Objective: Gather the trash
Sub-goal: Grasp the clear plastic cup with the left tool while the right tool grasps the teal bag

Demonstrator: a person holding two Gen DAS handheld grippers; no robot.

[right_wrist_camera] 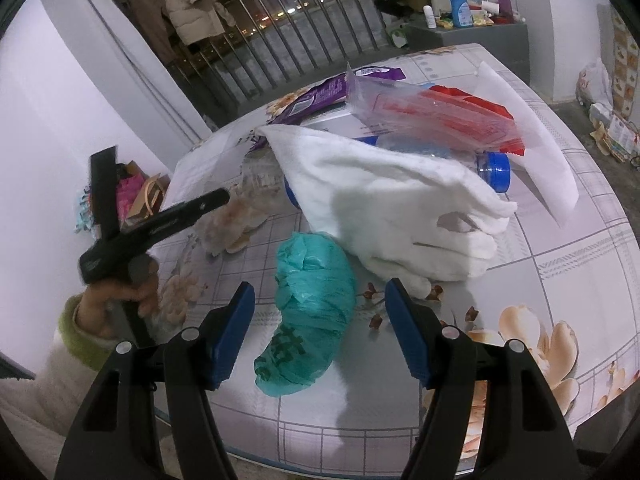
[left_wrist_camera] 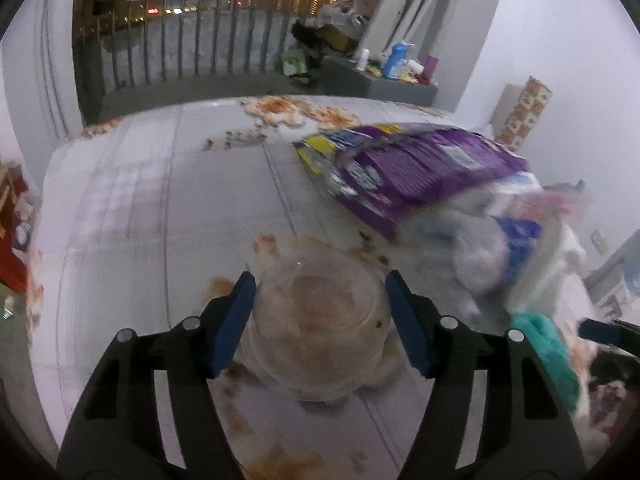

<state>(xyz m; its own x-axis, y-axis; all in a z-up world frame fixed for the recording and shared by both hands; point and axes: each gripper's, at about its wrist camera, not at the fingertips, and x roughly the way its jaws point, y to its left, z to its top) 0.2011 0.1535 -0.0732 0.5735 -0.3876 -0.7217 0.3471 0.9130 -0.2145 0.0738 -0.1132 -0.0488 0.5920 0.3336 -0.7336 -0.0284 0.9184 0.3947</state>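
Observation:
In the left wrist view a clear plastic cup (left_wrist_camera: 320, 324) with brownish residue lies between the fingers of my left gripper (left_wrist_camera: 320, 292); the jaws stand wide on either side of it, and contact is unclear. The cup also shows in the right wrist view (right_wrist_camera: 236, 216), beside the left gripper body (right_wrist_camera: 160, 224). My right gripper (right_wrist_camera: 320, 300) is open around a crumpled teal plastic bag (right_wrist_camera: 312, 312) on the table, pads apart from it. Behind it lie a white cloth glove (right_wrist_camera: 400, 208), a blue-capped bottle (right_wrist_camera: 494, 170), a red-and-clear wrapper (right_wrist_camera: 432, 114) and a purple packet (left_wrist_camera: 420, 168).
The floral tablecloth (right_wrist_camera: 560, 264) covers the table; its near edge is just below my right gripper. White paper (right_wrist_camera: 532, 140) lies at the back right. A balcony railing (left_wrist_camera: 200, 48) and a grey cabinet with bottles (left_wrist_camera: 384, 80) stand beyond the table.

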